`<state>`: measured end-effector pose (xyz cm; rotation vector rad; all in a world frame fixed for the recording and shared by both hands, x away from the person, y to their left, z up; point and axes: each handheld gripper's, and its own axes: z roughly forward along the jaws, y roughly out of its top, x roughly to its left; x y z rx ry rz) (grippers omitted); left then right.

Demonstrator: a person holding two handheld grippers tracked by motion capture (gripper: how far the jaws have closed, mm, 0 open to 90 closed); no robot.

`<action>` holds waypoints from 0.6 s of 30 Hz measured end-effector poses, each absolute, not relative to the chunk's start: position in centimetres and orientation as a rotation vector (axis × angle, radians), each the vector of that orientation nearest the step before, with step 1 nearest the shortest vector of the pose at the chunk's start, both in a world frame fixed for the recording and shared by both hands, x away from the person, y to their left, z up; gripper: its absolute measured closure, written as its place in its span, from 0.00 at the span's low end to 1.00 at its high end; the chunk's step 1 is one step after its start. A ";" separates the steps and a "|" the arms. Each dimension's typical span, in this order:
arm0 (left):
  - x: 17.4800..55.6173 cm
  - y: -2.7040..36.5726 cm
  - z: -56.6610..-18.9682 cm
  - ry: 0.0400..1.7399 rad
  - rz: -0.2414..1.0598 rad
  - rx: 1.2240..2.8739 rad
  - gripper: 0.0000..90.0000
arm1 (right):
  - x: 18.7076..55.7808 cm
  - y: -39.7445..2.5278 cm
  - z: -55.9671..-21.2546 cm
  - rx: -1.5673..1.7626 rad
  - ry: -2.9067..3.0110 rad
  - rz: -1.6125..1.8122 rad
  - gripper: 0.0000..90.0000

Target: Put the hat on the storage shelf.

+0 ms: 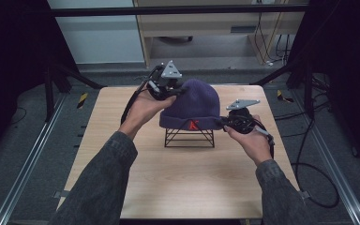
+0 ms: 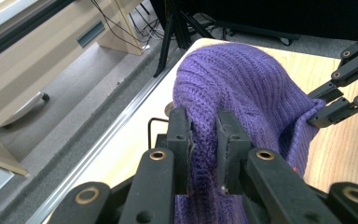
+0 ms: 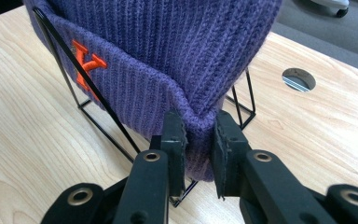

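The purple beanie sits on its black wire stand between both grippers; left gripper pinches its far-left crown; right gripper clamps its near-right cuff.

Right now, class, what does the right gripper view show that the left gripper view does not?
Right gripper view alone: the orange letter on the hat's folded brim, the wire stand, a round hole in the table. Left gripper view alone: the hat's crown, the floor, a cabinet. Both: the purple hat, pinched between that gripper's jaws, and the wooden table.
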<state>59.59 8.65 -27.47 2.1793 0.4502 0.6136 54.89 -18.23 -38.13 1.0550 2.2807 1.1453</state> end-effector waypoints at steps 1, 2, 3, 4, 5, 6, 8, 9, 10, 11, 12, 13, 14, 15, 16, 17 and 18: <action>59.6 8.6 -27.5 0.451 0.612 2.178 0.86 | 54.9 -18.3 -38.2 1.059 2.281 1.146 0.85; 59.5 8.6 -27.6 0.450 0.610 2.181 0.86 | 54.9 -18.3 -38.4 1.062 2.283 1.148 0.85; 59.5 8.6 -27.6 0.448 0.609 2.183 0.86 | 54.9 -18.3 -38.5 1.060 2.285 1.146 0.85; 59.5 8.5 -27.6 0.445 0.608 2.184 0.86 | 54.9 -18.3 -38.5 1.063 2.288 1.142 0.85; 59.4 8.5 -27.6 0.443 0.608 2.185 0.86 | 54.9 -18.3 -38.6 1.062 2.288 1.142 0.85; 59.4 8.5 -27.6 0.442 0.606 2.184 0.86 | 54.9 -18.3 -38.6 1.062 2.288 1.142 0.85; 59.3 8.4 -27.6 0.440 0.605 2.186 0.86 | 54.9 -18.3 -38.6 1.066 2.288 1.139 0.85; 59.3 8.5 -27.7 0.439 0.603 2.188 0.86 | 54.9 -18.3 -38.8 1.066 2.289 1.142 0.85; 59.2 8.5 -27.8 0.441 0.601 2.190 0.86 | 54.9 -18.3 -38.8 1.066 2.289 1.142 0.85; 59.2 8.5 -27.9 0.439 0.599 2.192 0.86 | 54.9 -18.3 -38.9 1.068 2.290 1.137 0.85; 59.2 8.5 -28.0 0.442 0.596 2.190 0.86 | 54.9 -18.3 -39.0 1.068 2.295 1.136 0.85; 59.2 8.6 -28.2 0.445 0.593 2.189 0.86 | 54.9 -18.3 -39.0 1.067 2.296 1.133 0.85; 59.2 8.6 -28.3 0.446 0.591 2.188 0.86 | 54.9 -18.2 -39.1 1.064 2.301 1.128 0.85; 59.2 8.7 -28.4 0.446 0.592 2.196 0.86 | 54.9 -18.2 -39.1 1.064 2.302 1.126 0.85; 59.2 8.8 -28.5 0.451 0.587 2.190 0.86 | 54.8 -18.1 -39.2 1.062 2.303 1.125 0.85; 59.2 8.8 -28.6 0.453 0.583 2.191 0.86 | 54.8 -18.1 -39.2 1.069 2.303 1.124 0.85; 59.2 8.8 -28.7 0.454 0.580 2.192 0.86 | 54.8 -18.1 -39.3 1.064 2.304 1.124 0.85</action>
